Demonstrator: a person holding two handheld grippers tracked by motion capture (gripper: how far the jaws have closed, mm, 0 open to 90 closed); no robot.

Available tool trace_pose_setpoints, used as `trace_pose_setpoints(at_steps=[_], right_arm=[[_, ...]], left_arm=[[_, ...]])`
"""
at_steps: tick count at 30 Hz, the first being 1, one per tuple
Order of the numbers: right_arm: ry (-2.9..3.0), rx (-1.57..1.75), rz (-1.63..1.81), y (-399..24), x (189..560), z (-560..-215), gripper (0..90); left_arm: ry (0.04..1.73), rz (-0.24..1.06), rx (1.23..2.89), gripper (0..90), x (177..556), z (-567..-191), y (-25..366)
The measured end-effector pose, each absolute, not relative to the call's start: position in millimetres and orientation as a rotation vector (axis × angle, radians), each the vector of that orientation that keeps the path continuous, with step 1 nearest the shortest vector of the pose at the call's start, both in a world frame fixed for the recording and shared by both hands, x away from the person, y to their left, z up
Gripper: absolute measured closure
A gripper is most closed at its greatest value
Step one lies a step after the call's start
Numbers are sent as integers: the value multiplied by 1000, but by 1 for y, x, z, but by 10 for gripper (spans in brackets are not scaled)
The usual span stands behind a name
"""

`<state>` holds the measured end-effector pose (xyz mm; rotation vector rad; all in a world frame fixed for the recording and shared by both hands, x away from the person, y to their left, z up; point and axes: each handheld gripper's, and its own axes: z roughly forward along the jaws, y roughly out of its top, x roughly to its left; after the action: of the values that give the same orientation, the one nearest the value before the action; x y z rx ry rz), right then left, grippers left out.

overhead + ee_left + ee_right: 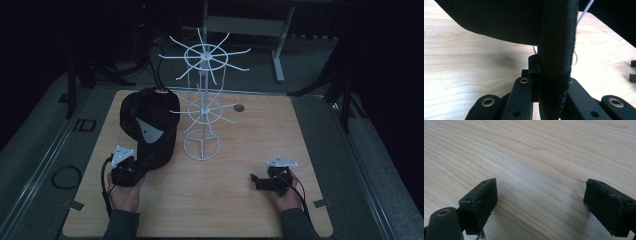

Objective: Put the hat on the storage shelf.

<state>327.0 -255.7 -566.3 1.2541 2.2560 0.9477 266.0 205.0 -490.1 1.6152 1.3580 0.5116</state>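
A black cap (150, 125) with a grey three-cornered patch hangs beside the white wire rack (202, 100), just left of it. My left gripper (143, 164) is shut on the cap's brim from below. In the left gripper view the brim (556, 50) runs upright between the jaws of that gripper (549, 82), with the crown above and a white rack wire (584, 12) behind it. My right gripper (255, 181) rests at the table's front right, open, pointing left. Its pads (481, 195) stand wide apart around its middle (540, 197), with bare wood between them.
The wooden table (250, 150) has a small round dark spot (239, 107) near its back edge. A cable loop (65, 176) lies on the floor at the left. A grey metal frame (277, 50) stands behind the table.
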Motion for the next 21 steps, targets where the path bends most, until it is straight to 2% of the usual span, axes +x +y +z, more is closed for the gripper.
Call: trace_pose_setpoints(at_steps=[21], right_arm=[[2256,1254,948,-256,327,-566,117]], left_arm=[[1342,561,1636,867,266,-478,216]])
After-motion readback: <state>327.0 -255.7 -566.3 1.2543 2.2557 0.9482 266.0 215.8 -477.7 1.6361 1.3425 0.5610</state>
